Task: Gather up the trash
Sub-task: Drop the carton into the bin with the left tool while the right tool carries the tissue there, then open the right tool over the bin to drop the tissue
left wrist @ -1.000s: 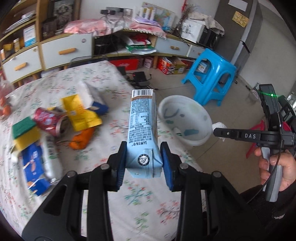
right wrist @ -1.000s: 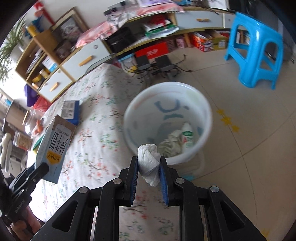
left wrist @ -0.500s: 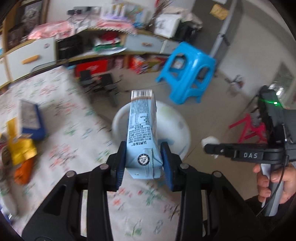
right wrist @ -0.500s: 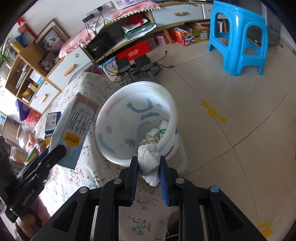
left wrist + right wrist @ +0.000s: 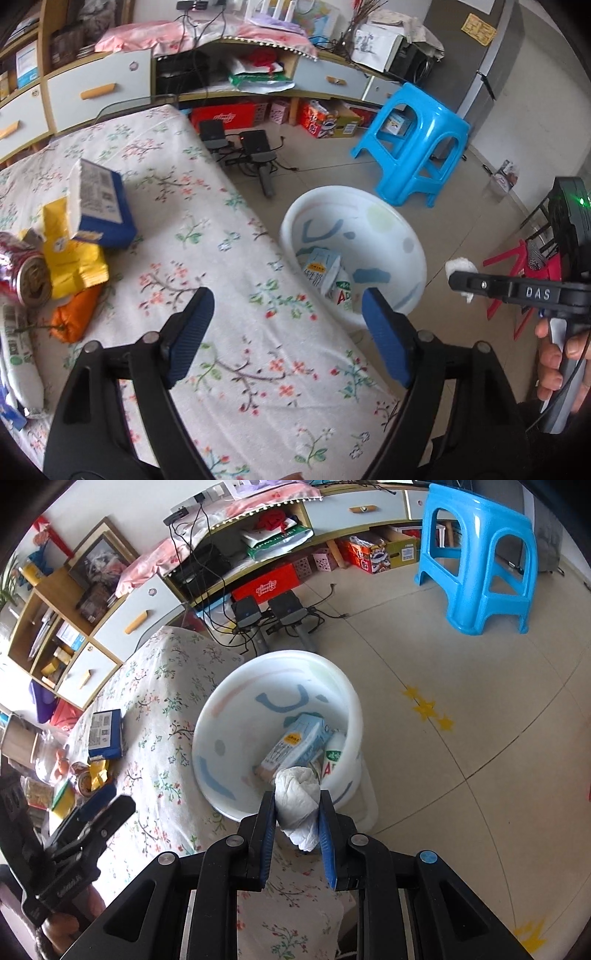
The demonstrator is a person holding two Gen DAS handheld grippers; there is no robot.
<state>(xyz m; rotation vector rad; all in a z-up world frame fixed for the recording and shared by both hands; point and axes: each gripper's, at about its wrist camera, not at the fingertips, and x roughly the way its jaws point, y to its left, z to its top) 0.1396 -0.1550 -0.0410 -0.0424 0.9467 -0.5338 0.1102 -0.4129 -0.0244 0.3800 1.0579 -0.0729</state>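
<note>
1. The left gripper (image 5: 286,332) is seen w/ jaws wide apart & opening; nothing is held between the blue pads (image 5: 190,334).
2. The light-blue milk carton (image 5: 295,747) is found ahead of the left jaws, beyond the right-hand pad, lying tilted inside the white bin (image 5: 347,709); no contact w/ either pad is seen.
3. In the left wrist view the same carton (image 5: 319,269) is seen low in the bin (image 5: 410,236), resting against a white bottle w/ green print (image 5: 343,291).
4. The right gripper (image 5: 297,812) is clamped on a crumpled white tissue wad (image 5: 299,801); both pads are pressed on its sides, w/ the wad sticking out past the tips & below them.
5. The bin is seen directly ahead of the right jaws, its near rim just beyond the tissue.
6. The floral-cloth table (image 5: 229,229) lies under & between the left jaws; to their left, well apart, a blue box (image 5: 101,206), yellow packet (image 5: 70,258), orange wrapper (image 5: 74,314) & red can (image 5: 22,266) are left on it.
</note>
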